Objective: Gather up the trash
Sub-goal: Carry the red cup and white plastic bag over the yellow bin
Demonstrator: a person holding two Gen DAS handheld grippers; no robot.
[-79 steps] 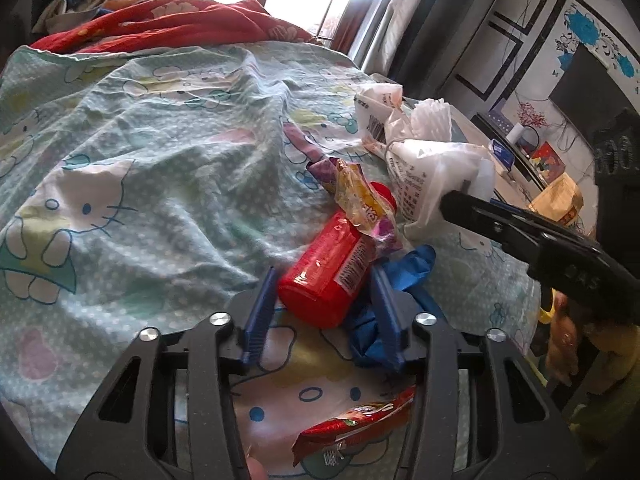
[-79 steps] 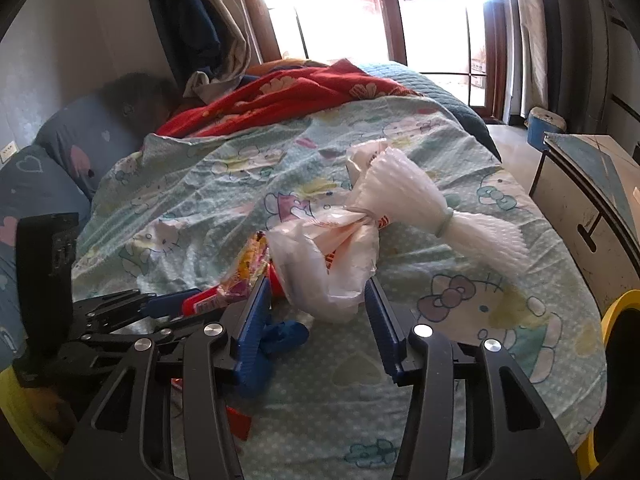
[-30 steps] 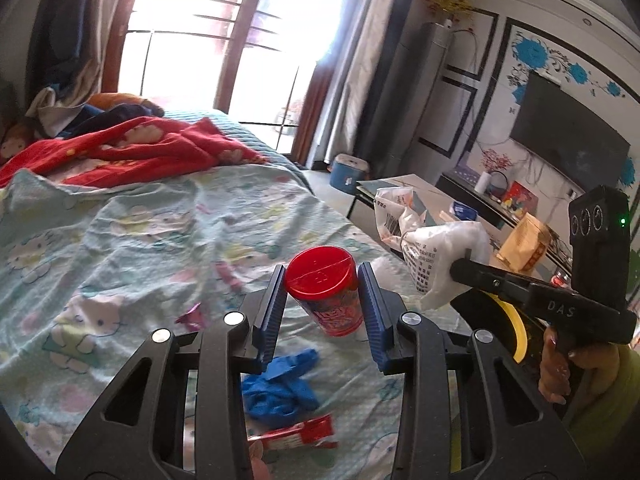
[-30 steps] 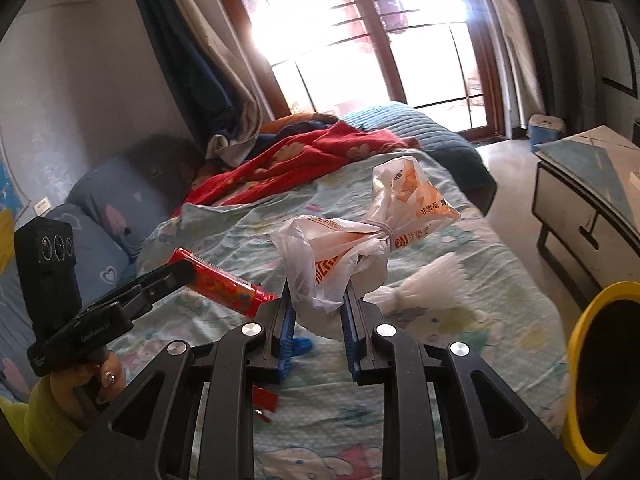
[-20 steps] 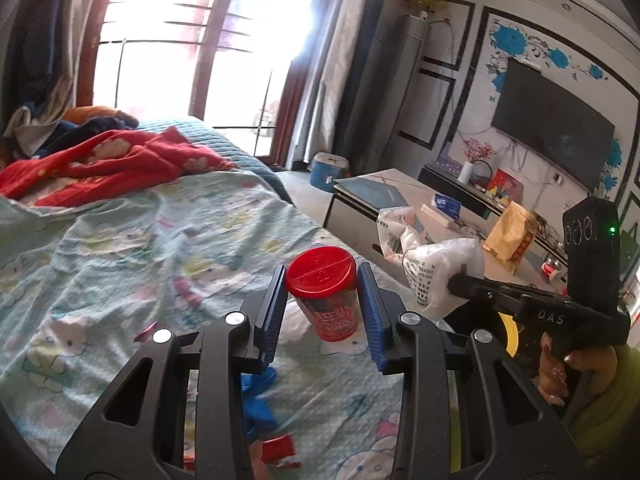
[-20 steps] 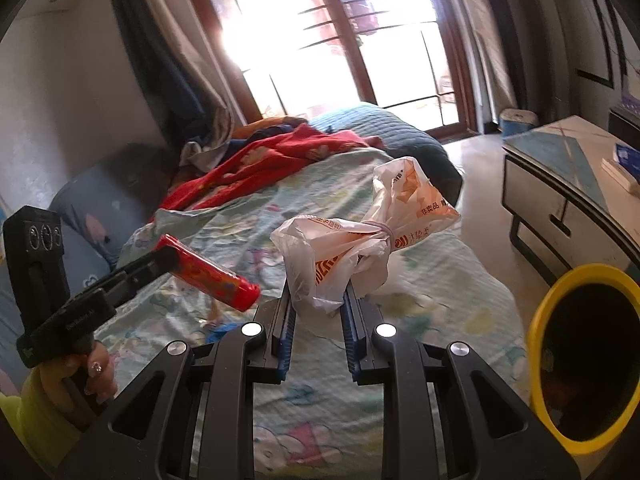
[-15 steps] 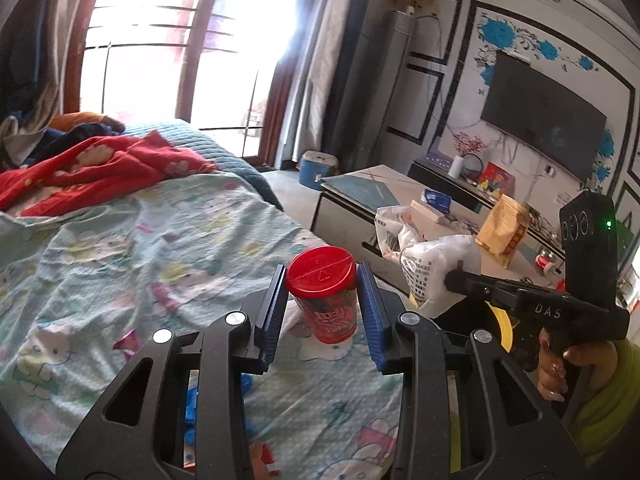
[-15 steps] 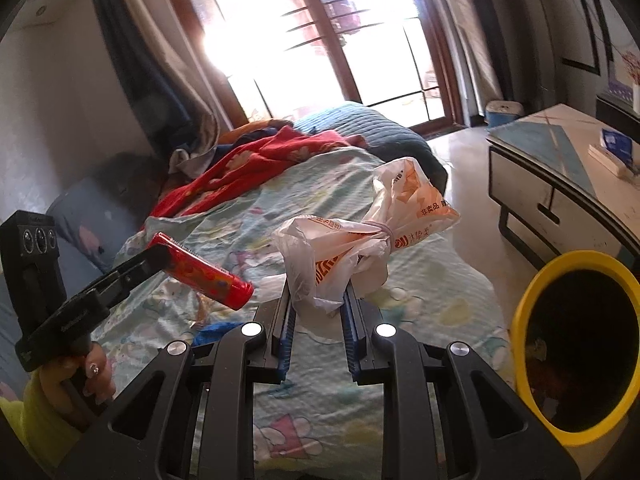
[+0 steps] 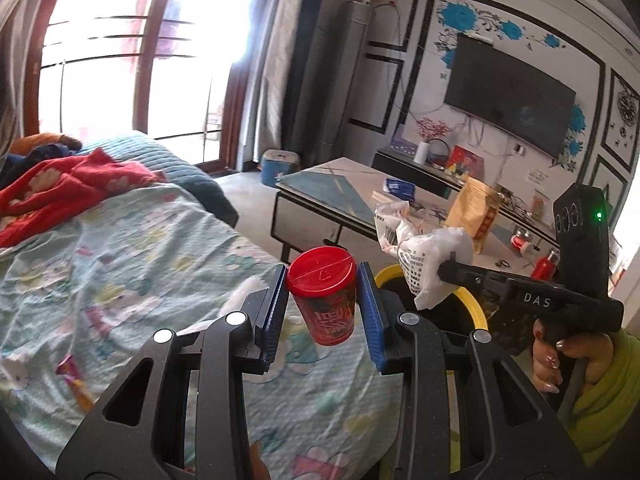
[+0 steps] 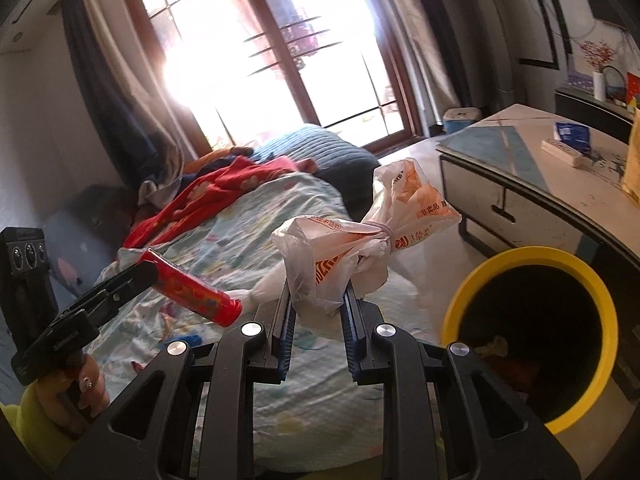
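Red can: red plastic cylindrical snack can [image 9: 323, 294] with a flat red lid, carried clear of the bed, lid end towards the camera; in the right wrist view [image 10: 191, 293] it sticks out sideways past the fingers, so the hold is near one end
Left gripper [image 9: 322, 307]: jaws closed on the red can, blue pads flat on both sides of its wall
White bag: knotted white plastic bag with orange print [image 10: 362, 246], bunched, hanging above the bed edge; seen from the left wrist camera as a white lump [image 9: 426, 258] just over the bin rim
Right gripper [image 10: 317, 322]: jaws clamped on the bag's lower folds; the knotted neck and upper lobe stand free above
Bin: round black bin with yellow rim [image 10: 529, 257], on the floor between the bed and the low grey surface [image 10: 532, 172]; some rubbish already inside
Step in hand (judgement): carrying both items to the bin
How to do it well: bring each load fully over the dark opening before letting go; lower it close to the rim; tip the can's free end downward so it slides in rather than glancing off the yellow edge; release one at a time, bag first as it sits nearer
Risk: loose bag film may cling to the pads; open wide and shake lightly
Remaining: small wrappers [image 9: 74, 376] on the patterned bed sheet [image 9: 120, 264] still to collect
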